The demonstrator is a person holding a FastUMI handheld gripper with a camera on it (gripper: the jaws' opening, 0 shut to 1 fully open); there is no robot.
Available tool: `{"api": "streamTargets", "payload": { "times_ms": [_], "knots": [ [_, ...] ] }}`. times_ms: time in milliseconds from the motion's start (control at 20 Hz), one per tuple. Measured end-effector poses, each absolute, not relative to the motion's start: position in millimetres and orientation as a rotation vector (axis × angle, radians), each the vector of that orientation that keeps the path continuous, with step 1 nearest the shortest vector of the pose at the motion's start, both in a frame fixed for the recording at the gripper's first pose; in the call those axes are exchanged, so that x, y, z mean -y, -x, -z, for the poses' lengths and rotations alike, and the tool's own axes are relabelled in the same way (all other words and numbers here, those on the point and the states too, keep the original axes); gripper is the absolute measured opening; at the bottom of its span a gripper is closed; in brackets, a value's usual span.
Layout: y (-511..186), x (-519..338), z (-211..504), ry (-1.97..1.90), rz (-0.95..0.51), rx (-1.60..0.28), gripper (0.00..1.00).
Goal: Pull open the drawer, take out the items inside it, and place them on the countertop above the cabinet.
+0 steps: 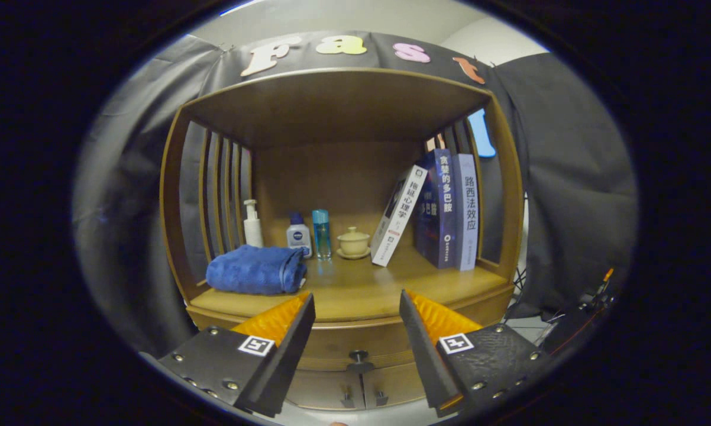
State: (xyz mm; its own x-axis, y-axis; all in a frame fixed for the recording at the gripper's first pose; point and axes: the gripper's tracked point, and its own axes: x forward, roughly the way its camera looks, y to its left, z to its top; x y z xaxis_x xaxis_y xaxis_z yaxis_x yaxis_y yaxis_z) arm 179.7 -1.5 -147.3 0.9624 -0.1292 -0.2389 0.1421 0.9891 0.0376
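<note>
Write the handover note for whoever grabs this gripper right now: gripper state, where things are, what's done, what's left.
Gripper: open, holding nothing, fingers spread either side of the drawer knob, short of it.
Drawer: shut, under the countertop; its contents can't be seen.
Countertop already carries a blue towel, three bottles, a lidded cup and three books; the bare patch is front centre to right.
Done: nothing yet.
Left: grip the knob, pull the drawer open, lift out the items, set them on the countertop.

The gripper camera faces the cabinet (pixel 355 331) squarely from near, level with its tabletop (pixel 355 287), fingers (pixel 284 349) spread apart around the drawer knob (pixel 359 357).
</note>
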Motion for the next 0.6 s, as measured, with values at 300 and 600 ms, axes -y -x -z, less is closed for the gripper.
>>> {"api": "streamTargets", "payload": {
  "times_ms": [300, 600],
  "knots": [
    [-183, 7, 224, -0.037, 0.119, -0.422, 0.86],
    [-183, 13, 282, -0.057, 0.095, -0.536, 0.86]
  ]
}}
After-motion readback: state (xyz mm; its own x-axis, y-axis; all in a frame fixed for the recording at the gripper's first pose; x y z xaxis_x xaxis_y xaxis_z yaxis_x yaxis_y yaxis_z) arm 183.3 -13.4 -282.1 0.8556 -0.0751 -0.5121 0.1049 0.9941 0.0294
